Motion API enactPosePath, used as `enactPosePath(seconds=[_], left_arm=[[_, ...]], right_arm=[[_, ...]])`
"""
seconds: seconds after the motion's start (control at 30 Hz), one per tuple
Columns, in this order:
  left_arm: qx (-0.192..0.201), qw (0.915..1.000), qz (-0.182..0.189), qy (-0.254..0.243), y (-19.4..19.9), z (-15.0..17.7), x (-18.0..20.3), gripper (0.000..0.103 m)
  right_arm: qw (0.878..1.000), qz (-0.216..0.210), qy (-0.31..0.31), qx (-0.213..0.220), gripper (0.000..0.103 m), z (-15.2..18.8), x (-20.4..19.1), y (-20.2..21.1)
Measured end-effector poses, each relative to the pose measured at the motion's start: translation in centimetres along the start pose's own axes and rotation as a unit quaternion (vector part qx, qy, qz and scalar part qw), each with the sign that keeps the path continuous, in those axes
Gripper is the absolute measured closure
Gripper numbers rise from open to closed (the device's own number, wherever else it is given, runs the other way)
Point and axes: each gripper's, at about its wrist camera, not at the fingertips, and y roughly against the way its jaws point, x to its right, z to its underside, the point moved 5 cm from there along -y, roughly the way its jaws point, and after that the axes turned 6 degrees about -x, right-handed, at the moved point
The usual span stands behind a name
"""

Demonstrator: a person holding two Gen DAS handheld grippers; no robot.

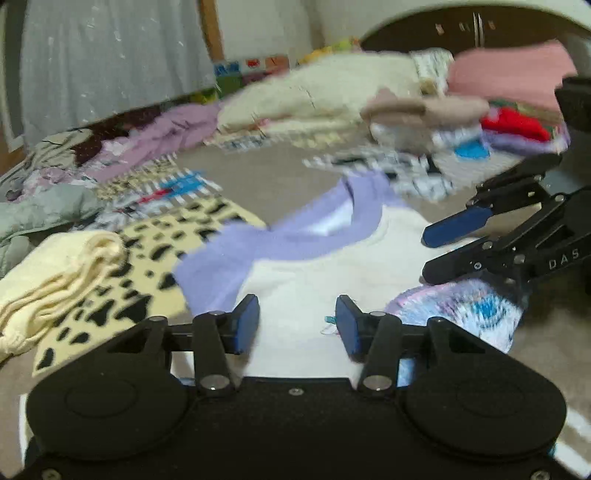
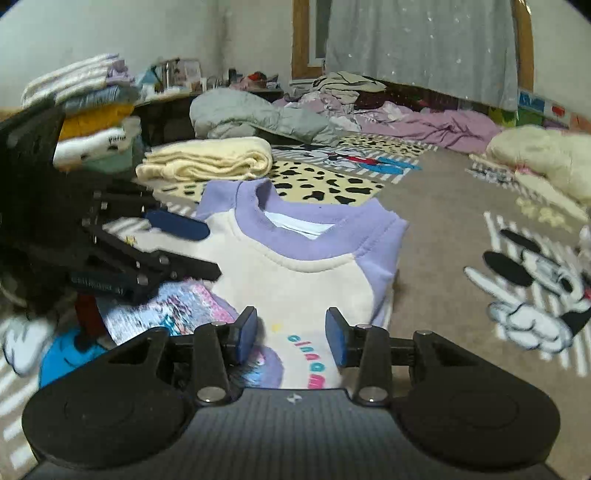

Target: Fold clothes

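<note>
A grey curtain point(image 2: 421, 48) hangs at the upper right of the right wrist view. A beige cartoon-print rug point(image 2: 454, 192) covers the floor below it. A dark cabinet point(image 1: 476, 29) sits upper right in the left wrist view.

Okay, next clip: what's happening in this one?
A person with a handheld gripper in each hand is folding laundry on a carpeted floor. A cream sweatshirt with purple collar and sleeves lies in front, sleeves already tucked in. The left gripper and the right gripper are both open above its lower part, holding nothing. A folded cream towel and stacks of folded clothes sit nearby, with unfolded clothes heaped further back.
</note>
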Motion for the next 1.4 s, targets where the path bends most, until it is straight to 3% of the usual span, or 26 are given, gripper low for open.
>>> enactPosePath(seconds=[0.17,0.33,0.43,0.53,0.7,0.77,0.87,0.9,1.0,1.1,1.17,1.23,1.3,1.4], left_arm=[[0.029,0.9966,-0.01,0.077,-0.3,-1.5,-2.6,0.057],[-0.025,0.9957,0.015,0.087,-4.7,-1.5,-2.5,0.058],[-0.039,0.9944,0.023,0.095,-5.8,-1.7,-2.6,0.055],[-0.032,0.9942,0.021,0.1,-5.1,-1.7,-2.9,0.054],[0.0,0.9962,-0.001,0.087,-0.3,-1.9,-3.0,0.055],[0.009,0.9967,0.01,0.08,1.3,-1.7,-2.4,0.055],[0.006,0.9974,0.039,0.061,2.0,-1.1,-0.7,0.055],[-0.013,0.9976,0.043,0.053,1.2,-0.5,0.0,0.055],[-0.047,0.9985,-0.006,0.025,-1.2,1.2,1.2,0.055],[-0.015,0.9977,-0.005,0.066,0.9,0.0,0.3,0.057],[-0.001,0.9915,0.0,0.13,2.2,0.2,-1.0,0.054],[-0.007,0.9775,0.008,0.211,2.6,1.4,-2.4,0.053],[-0.013,0.9569,0.016,0.29,3.0,2.7,-3.8,0.051],[-0.039,0.9237,0.044,0.379,2.6,4.4,-4.6,0.05]], right_arm=[[0.999,0.002,0.013,0.047,0.062,-2.3,0.1,0.7],[0.997,0.033,0.028,0.069,0.061,-4.1,1.3,-1.5],[0.999,0.036,-0.01,0.014,0.059,-3.3,3.2,-3.8],[0.998,0.014,-0.064,0.004,0.058,-2.9,5.2,-3.8],[0.993,0.012,-0.111,0.038,0.055,-2.8,6.5,-2.3],[0.994,0.023,-0.091,0.059,0.055,-3.1,6.0,-0.6],[0.996,-0.001,-0.031,0.08,0.055,-3.0,3.5,1.8],[0.997,-0.012,-0.012,0.074,0.056,-2.6,2.5,1.9],[0.999,-0.017,0.028,0.02,0.054,-0.8,0.3,0.3],[1.0,-0.025,0.011,0.005,0.054,-0.5,0.6,-0.5],[1.0,-0.017,0.006,0.017,0.054,-0.6,1.0,0.5],[0.999,-0.013,-0.026,0.029,0.054,-0.7,1.8,1.8],[0.994,-0.02,-0.096,0.039,0.047,-0.5,3.5,2.6],[0.978,-0.046,-0.202,0.034,0.038,0.8,5.6,2.4]])
